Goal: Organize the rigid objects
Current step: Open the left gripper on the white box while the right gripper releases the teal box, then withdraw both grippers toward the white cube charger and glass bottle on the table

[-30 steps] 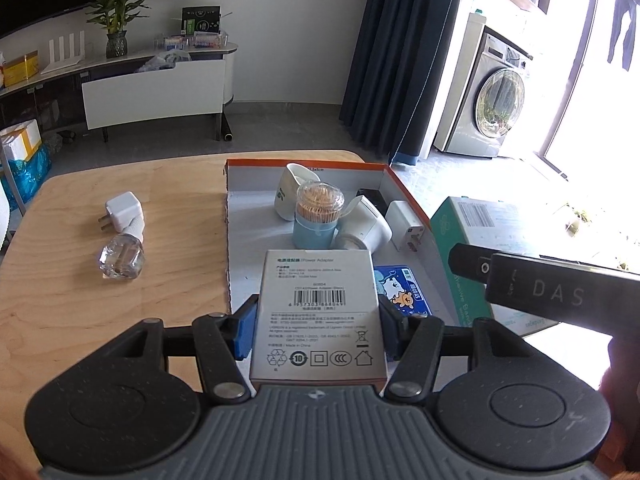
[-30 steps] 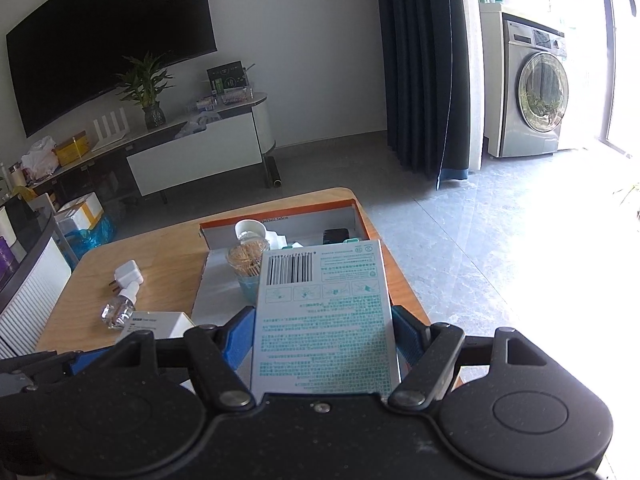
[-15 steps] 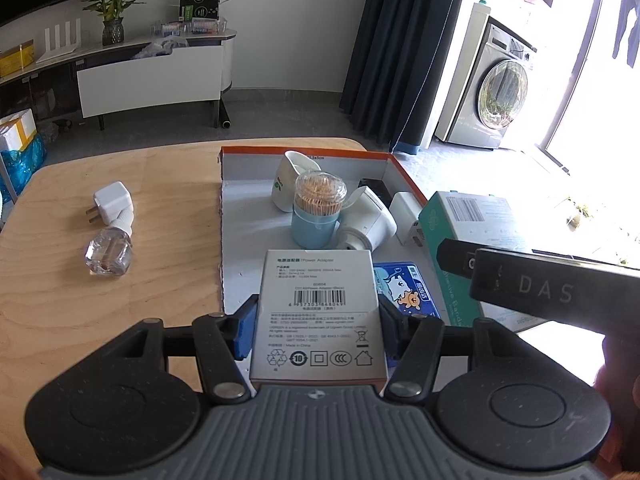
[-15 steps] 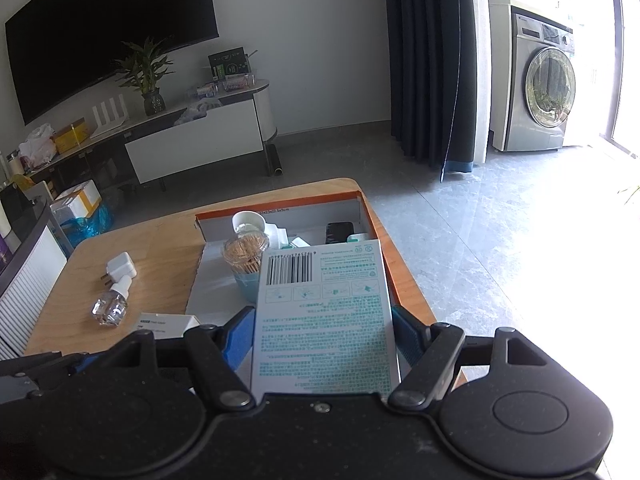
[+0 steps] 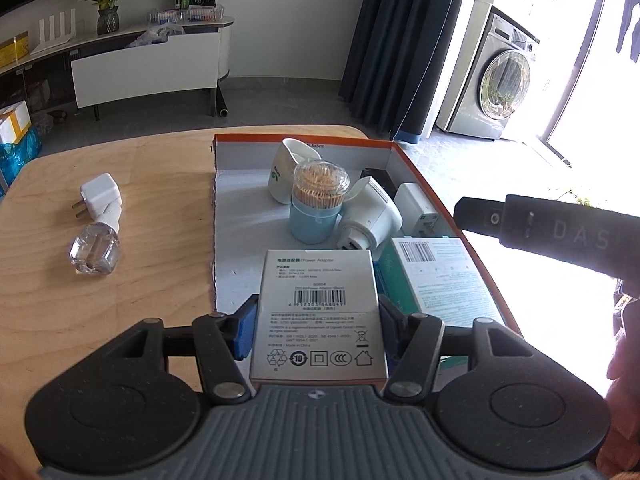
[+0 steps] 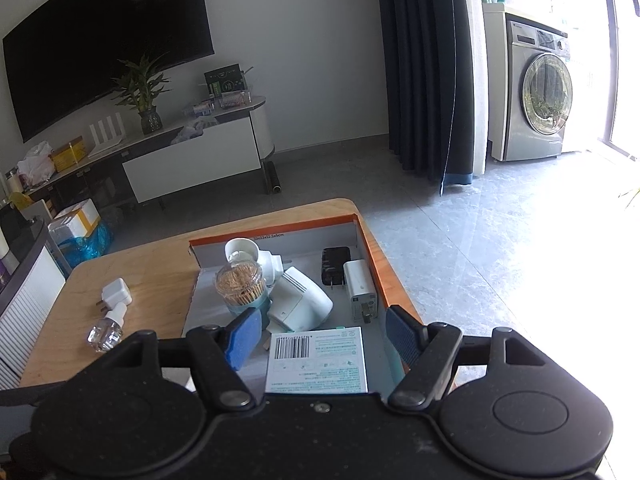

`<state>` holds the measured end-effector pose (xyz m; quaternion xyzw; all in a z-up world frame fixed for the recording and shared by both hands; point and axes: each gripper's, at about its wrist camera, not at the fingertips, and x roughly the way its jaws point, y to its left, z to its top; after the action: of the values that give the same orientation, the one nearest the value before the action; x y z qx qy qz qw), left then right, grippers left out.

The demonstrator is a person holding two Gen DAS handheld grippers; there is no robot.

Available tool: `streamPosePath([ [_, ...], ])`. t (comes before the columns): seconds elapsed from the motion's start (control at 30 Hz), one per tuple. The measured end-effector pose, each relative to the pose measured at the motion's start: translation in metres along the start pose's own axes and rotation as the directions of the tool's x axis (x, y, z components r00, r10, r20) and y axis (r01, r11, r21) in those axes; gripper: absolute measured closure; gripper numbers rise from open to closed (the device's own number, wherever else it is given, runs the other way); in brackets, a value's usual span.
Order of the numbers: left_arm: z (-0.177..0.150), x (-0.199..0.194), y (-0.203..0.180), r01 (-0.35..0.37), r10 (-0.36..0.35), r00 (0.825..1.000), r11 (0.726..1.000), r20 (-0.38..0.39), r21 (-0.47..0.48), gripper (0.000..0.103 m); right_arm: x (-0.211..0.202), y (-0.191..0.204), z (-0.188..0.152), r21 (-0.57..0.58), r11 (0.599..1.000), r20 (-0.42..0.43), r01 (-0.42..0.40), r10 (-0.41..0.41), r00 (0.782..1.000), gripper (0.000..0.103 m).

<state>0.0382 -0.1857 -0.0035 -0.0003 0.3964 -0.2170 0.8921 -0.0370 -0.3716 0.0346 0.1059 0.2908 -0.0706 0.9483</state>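
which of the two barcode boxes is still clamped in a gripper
The grey power adapter box, pinched between the left gripper pads. The teal-sided box lies in the orange-rimmed tray, with the right gripper pads standing clear of it.

You're seeing tray sitting on table right side; toothpick jar, chargers lying inside; plug-in bottle lying left of tray.

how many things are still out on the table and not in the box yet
1: the white plug with a clear bottle lies on the bare wood left of the orange-rimmed box. Table parts behind the grippers are hidden.
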Motion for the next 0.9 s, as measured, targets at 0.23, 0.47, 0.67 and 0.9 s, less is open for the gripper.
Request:
streamPosePath([
  [0.23, 0.000, 0.002, -0.003, 0.045, -0.045, 0.999, 0.999, -0.009, -0.004, 0.040, 0.000, 0.004, 0.002, -0.007, 1.000, 0.010, -0.010, 0.011, 1.000, 0.019],
  [0.47, 0.006, -0.009, 0.012, -0.008, 0.008, 1.000, 1.000, 0.014, -0.025, 0.036, 0.000, 0.015, 0.004, -0.020, 0.999, 0.006, -0.030, 0.030, 1.000, 0.019],
  [0.67, 0.008, -0.020, 0.042, -0.068, 0.070, 0.997, 0.995, 0.021, -0.073, 0.034, 0.004, 0.034, 0.000, -0.045, 0.997, -0.016, -0.061, 0.060, 0.998, 0.019],
  [0.9, 0.005, -0.035, 0.076, -0.117, 0.122, 0.992, 0.984, 0.033, -0.132, 0.033, 0.009, 0.061, -0.005, -0.079, 0.991, -0.048, -0.106, 0.102, 0.994, 0.019],
])
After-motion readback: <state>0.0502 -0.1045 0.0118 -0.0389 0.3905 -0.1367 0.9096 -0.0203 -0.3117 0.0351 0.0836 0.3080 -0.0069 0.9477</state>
